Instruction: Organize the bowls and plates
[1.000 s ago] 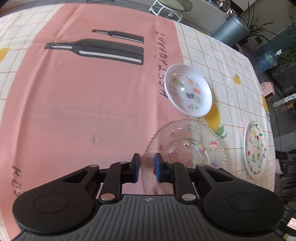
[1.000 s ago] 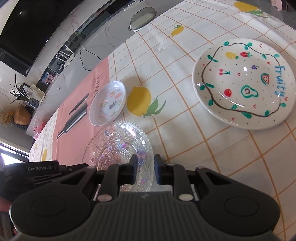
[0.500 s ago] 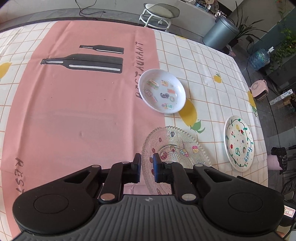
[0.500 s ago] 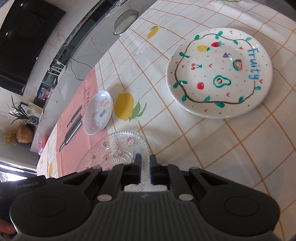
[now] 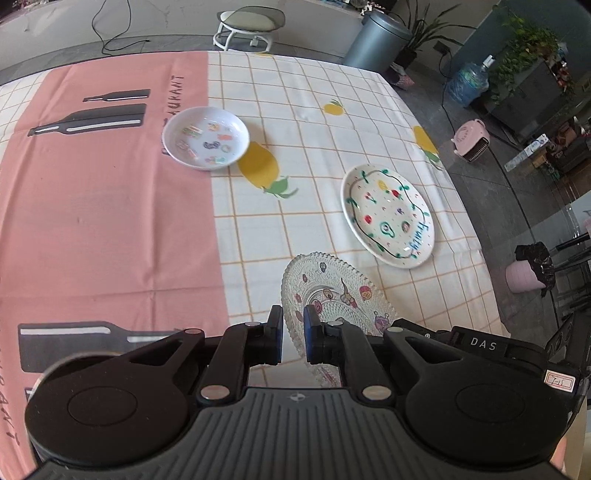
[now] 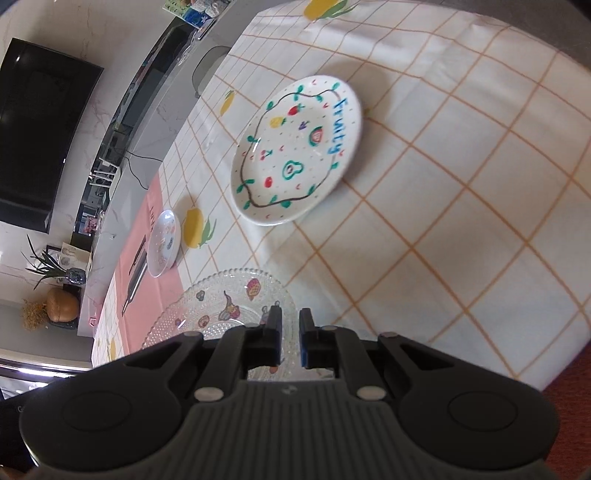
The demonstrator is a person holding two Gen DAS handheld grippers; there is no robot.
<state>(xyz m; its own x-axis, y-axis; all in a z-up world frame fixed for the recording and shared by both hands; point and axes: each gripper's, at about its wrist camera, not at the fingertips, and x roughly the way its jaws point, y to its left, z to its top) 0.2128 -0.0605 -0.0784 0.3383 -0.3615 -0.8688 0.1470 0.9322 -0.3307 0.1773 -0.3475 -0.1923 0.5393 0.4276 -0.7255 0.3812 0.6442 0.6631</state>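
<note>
1. Beyond the table lies a grey floor with a stool (image 5: pixel 250 26), a metal bin (image 5: pixel 380 42) and a water bottle (image 5: pixel 466 82); a dark screen (image 6: pixel 40 133) hangs on the wall in the right wrist view.

2. Spread over the table is a tablecloth (image 5: pixel 317 110) of orange-lined white squares with lemon prints and a broad pink band.

3. On the squares rests the white "Fruity" plate (image 5: pixel 388 216), well apart from the small white bowl (image 5: pixel 205 137), which straddles the edge of the pink band.

4. Nearest both cameras is the clear glass plate (image 5: pixel 332 291), beaded at the rim and dotted with stickers, between the two tools and near the "Fruity" plate.

5. Each tool grips that plate's rim from an opposite side: the left gripper (image 5: pixel 293 334) has just been closing and its blue pads pinch the near rim, while the right gripper (image 6: pixel 290 336) is clenched on the other edge.

6. My judgement — the step in hand is carrying the glass plate over to stack on the "Fruity" plate.

7. To do it well, keep both hands level with each other so the glass does not twist in the pads.

8. Centre it over the white plate, lower it until it seats, and only then release — one side letting go early could tip it.
</note>
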